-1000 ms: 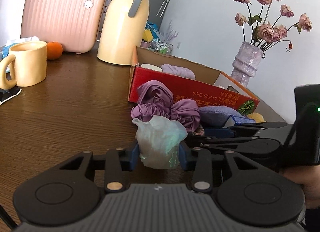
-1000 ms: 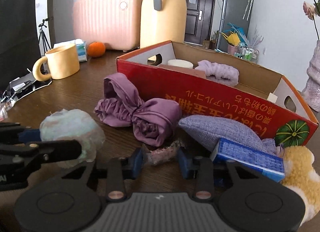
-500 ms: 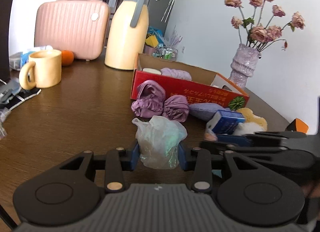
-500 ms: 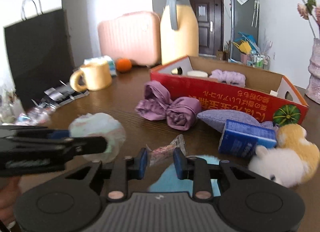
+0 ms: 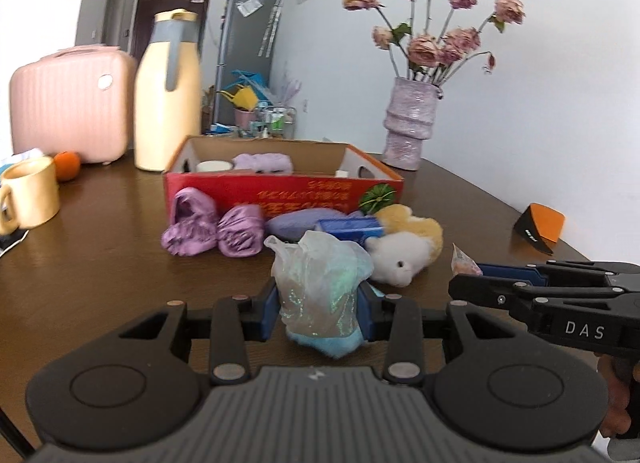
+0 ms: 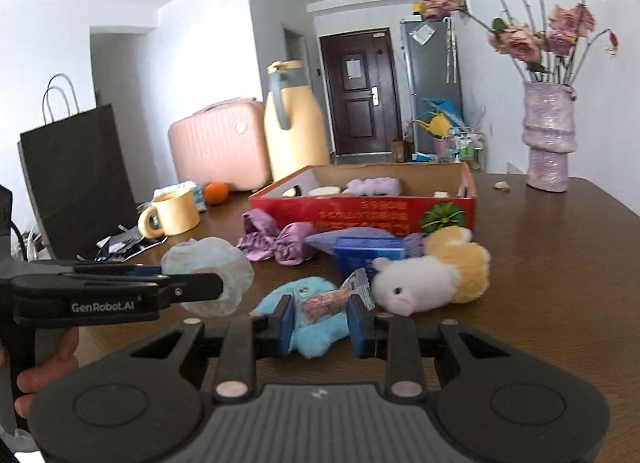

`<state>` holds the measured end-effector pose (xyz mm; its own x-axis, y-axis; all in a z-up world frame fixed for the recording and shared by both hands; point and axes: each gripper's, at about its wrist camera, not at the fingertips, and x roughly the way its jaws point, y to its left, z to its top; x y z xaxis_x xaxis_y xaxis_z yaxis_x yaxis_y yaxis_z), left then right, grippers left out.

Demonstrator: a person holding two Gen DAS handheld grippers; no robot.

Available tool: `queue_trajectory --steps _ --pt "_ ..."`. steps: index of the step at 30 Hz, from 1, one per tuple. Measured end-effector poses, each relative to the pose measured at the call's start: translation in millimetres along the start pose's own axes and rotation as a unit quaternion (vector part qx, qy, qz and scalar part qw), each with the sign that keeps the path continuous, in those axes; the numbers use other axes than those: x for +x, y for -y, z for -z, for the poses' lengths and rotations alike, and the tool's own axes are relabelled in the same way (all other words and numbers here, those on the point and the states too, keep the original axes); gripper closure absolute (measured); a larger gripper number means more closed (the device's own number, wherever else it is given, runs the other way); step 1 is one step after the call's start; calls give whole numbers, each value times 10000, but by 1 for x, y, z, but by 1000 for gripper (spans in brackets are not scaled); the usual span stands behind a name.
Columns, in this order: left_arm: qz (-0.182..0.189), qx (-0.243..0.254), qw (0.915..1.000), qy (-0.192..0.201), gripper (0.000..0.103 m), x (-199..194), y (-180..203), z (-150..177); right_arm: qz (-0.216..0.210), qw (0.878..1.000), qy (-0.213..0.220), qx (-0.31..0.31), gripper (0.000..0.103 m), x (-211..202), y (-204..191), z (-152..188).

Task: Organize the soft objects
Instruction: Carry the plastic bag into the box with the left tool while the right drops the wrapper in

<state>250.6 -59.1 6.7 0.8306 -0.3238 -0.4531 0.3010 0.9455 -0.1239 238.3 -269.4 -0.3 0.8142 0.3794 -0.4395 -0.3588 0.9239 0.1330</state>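
Both grippers have pulled back from the box [image 5: 280, 183] since the earlier frames, so a blue plush [image 6: 308, 303] on the table now shows under them; the left gripper [image 5: 318, 309] stays clamped on a crinkled, shimmery plastic pouch [image 5: 320, 283], soft and bulging above the pads; the right gripper [image 6: 320, 319] pinches a small crimped foil packet [image 6: 328, 297], pinkish, held clear of the table [image 6: 540, 283].

Ahead lie a shiny purple satin bow [image 6: 276, 241], a woven lilac cushion [image 5: 300, 221], a hard blue carton [image 6: 368, 253] and a fluffy white-and-yellow plush [image 6: 432, 275], crowded together against the red cardboard box; inside it sit a ruffled lilac band [image 5: 262, 161] and a white roll [image 5: 214, 165].

Behind stand a cream jug [image 5: 168, 95], ribbed pink case [image 5: 68, 103], mug [image 5: 30, 195], orange [image 5: 66, 165] and a knobbly vase [image 6: 548, 143] of dried roses; a black bag [image 6: 76, 167] stands on the left.

Bare wood lies open to the right, up to the table's edge.
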Motion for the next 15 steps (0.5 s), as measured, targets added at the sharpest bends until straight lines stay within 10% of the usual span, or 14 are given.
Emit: queue_trajectory --steps 7,15 --pt "248 105 9996 21 64 71 -14 -87 2 9998 156 -76 75 27 39 -35" --pt "-54 -77 9963 -858 63 263 -22 -198 95 9986 -298 -426 75 160 110 -143"
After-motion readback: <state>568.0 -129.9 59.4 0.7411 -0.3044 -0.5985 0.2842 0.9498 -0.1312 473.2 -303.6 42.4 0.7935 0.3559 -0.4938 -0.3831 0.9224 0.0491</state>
